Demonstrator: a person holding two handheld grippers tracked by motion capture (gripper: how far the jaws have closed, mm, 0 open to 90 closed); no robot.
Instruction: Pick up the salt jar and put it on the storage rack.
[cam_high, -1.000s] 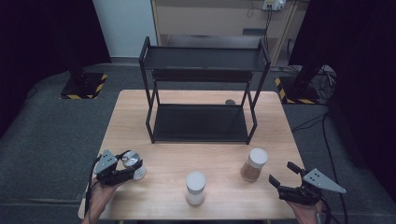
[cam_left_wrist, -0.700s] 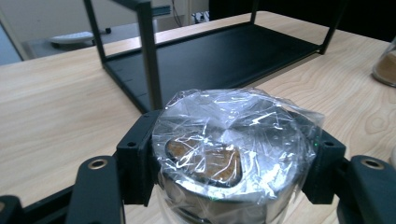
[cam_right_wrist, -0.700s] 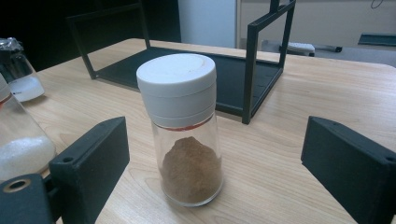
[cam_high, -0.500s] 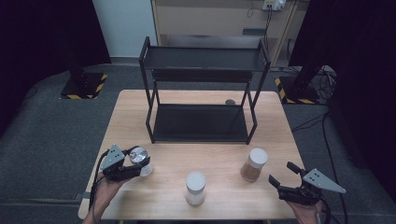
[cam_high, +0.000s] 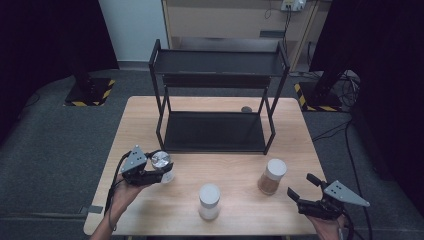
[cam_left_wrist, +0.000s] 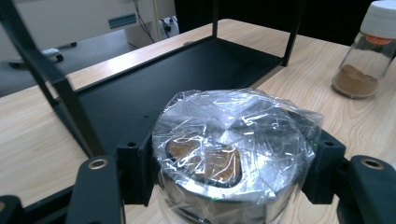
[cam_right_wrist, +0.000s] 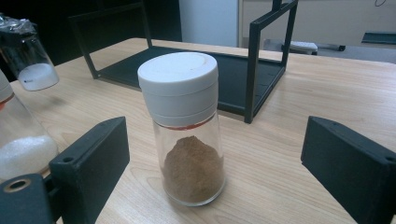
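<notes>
Left gripper (cam_high: 159, 171) clamped on the foil-capped jar (cam_high: 162, 165), held near the tabletop's (cam_high: 235, 165) left edge, in front of the black shelf rack (cam_high: 215, 131). Bit of white powder in that jar, per the right gripper view. Brown-powder jar (cam_right_wrist: 185, 126) with white lid standing toward the front right corner; white-powder jar (cam_high: 209, 201) at the front edge. Right gripper (cam_high: 301, 192) wide open, holding nothing, brown-powder jar just beyond its jaws. Foil-capped jar's base cut off in the left gripper view.

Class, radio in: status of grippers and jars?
Left gripper shut on foil-topped jar, lifted. Right gripper open, facing brown-powder jar. Rack ahead, unobstructed.
</notes>
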